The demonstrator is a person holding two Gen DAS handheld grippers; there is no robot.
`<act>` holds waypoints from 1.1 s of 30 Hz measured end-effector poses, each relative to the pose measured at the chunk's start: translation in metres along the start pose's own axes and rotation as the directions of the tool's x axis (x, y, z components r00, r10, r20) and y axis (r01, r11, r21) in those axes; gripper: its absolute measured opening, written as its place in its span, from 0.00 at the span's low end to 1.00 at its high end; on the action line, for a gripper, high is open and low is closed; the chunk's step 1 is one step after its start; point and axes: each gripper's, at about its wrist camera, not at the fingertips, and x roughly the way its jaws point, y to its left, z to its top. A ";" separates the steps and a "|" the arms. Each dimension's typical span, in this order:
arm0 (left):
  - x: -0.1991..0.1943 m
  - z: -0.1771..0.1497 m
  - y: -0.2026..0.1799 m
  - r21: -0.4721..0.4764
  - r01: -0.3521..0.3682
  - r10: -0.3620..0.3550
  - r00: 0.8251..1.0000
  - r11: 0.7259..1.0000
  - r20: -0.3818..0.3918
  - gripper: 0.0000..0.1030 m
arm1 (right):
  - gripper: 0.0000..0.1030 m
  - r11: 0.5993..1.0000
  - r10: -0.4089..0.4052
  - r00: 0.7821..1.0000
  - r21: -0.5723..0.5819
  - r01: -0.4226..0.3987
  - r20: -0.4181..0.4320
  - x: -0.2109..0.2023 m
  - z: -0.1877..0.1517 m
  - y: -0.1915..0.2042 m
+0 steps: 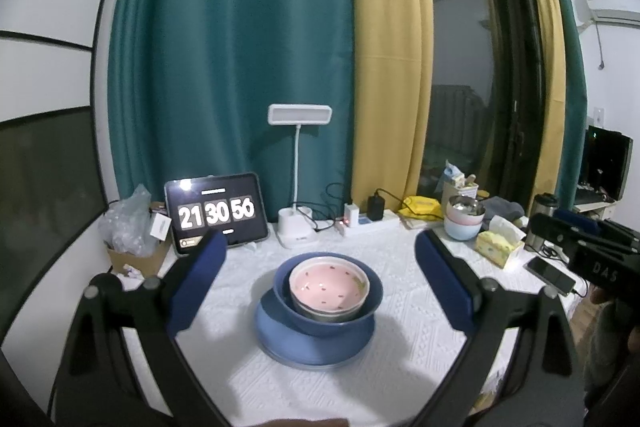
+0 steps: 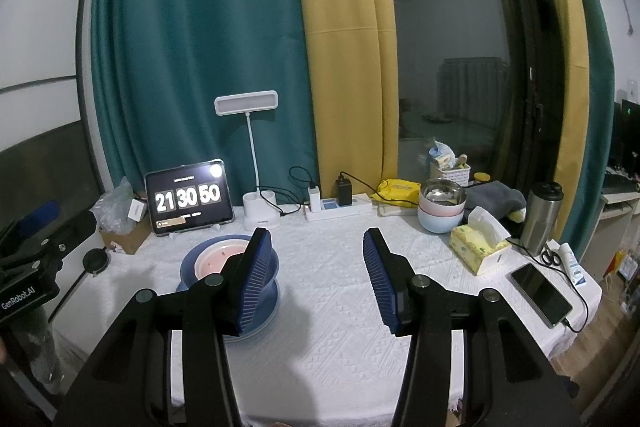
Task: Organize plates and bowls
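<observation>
In the middle of the white-clothed table (image 1: 420,359) stands a stack: a pink spotted bowl (image 1: 326,285) nested in a dark blue bowl (image 1: 332,323), on a blue plate (image 1: 312,347). My left gripper (image 1: 320,243) is open, its blue pads wide on either side of the stack and short of it. In the right wrist view the stack (image 2: 208,259) lies to the left, partly hidden behind the left finger. My right gripper (image 2: 316,239) is open over bare cloth, holding nothing. A second stack of bowls (image 2: 442,207), steel-lined on pink on pale blue, stands at the back right.
Along the back are a tablet clock (image 1: 216,213), a white desk lamp (image 1: 298,187) and a power strip (image 2: 340,209) with chargers. A tissue box (image 2: 478,247), a phone (image 2: 540,293), a steel tumbler (image 2: 542,215) and scissors (image 2: 550,255) crowd the right edge. A box with plastic bags (image 1: 128,231) sits back left.
</observation>
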 end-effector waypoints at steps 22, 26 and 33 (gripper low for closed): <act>0.001 -0.005 -0.004 0.004 0.011 -0.011 1.000 1.000 -0.005 0.93 | 0.49 1.000 0.000 1.000 0.000 0.000 -0.001 0.001 0.000 -0.001; 0.001 -0.004 -0.003 0.000 0.010 -0.010 1.000 1.000 -0.001 0.93 | 0.49 1.000 0.001 1.000 -0.003 -0.001 0.001 0.001 0.001 0.000; 0.000 -0.003 -0.004 -0.005 0.008 -0.008 1.000 1.000 0.000 0.93 | 0.49 1.000 0.002 1.000 -0.006 -0.002 0.002 0.001 0.000 -0.001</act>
